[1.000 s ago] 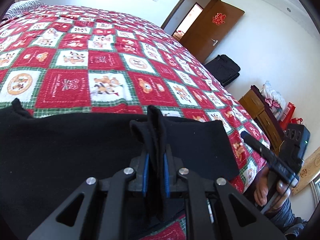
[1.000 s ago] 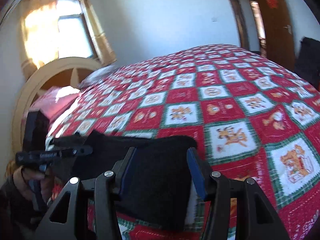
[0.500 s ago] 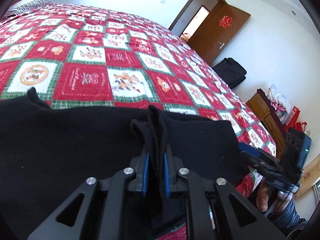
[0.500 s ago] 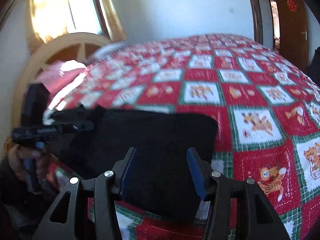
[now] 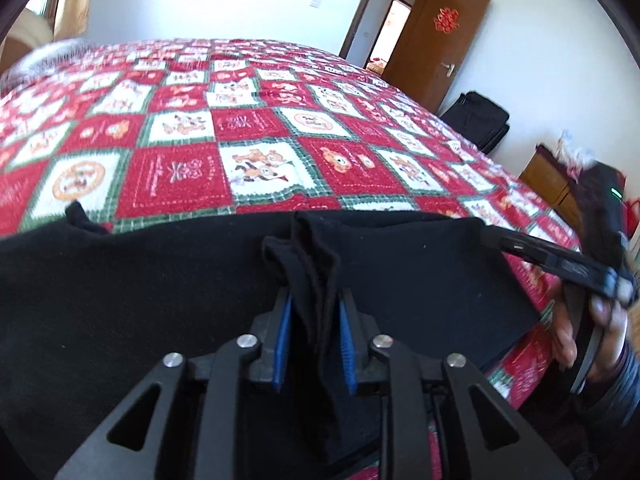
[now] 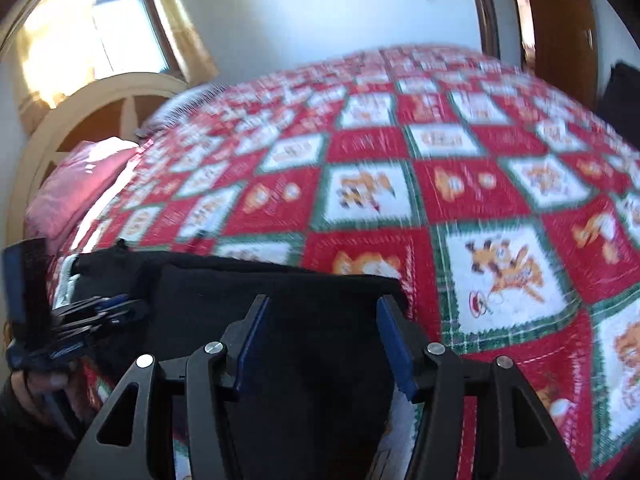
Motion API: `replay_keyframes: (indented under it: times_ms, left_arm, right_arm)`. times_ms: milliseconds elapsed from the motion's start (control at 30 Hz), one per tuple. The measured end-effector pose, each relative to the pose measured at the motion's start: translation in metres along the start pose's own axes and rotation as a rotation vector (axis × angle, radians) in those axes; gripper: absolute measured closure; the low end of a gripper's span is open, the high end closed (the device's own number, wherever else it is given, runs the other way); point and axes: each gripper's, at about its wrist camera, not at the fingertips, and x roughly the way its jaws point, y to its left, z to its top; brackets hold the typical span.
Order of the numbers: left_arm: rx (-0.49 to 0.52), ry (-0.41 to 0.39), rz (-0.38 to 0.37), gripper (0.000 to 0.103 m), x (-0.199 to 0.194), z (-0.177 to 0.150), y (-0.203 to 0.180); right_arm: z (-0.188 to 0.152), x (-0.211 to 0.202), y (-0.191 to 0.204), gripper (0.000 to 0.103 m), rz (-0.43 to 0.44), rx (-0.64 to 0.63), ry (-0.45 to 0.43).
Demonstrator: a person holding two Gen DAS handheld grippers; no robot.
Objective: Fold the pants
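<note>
Left gripper [image 5: 314, 312] pinches black pants [image 5: 120, 288] on the quilt [image 5: 256, 128]; right gripper [image 6: 324, 344] wide, seemingly empty.

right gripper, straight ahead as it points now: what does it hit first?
Probably the pants: the black cloth lies between the open fingers of the right gripper and just ahead. Beyond its edge is the quilt. Depth is unclear and the frame is blurred.
</note>
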Motion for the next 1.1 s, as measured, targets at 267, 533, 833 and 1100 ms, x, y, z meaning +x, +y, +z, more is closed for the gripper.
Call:
replay_keyframes:
  times_ms: [267, 533, 833, 1100]
  left_arm:
    - [0.050, -0.011, 0.026, 0.062, -0.002, -0.002, -0.006]
    - [0.047, -0.018, 0.014, 0.057, -0.001, -0.004, -0.008]
    - [0.036, -0.029, 0.027, 0.038, -0.011, -0.004, -0.006]
    - [0.013, -0.061, 0.113, 0.027, -0.031, -0.016, 0.015]
  right_arm:
    - [-0.020, -0.047, 0.006, 0.047, 0.017, -0.023, -0.081]
    - [-0.079, -0.043, 0.027, 0.047, 0.022, -0.174, 0.043]
    - [-0.064, -0.064, 0.045, 0.047, 0.009, -0.167, -0.006]
    - [-0.017, -0.028, 0.098, 0.047, 0.142, -0.209, -0.023]
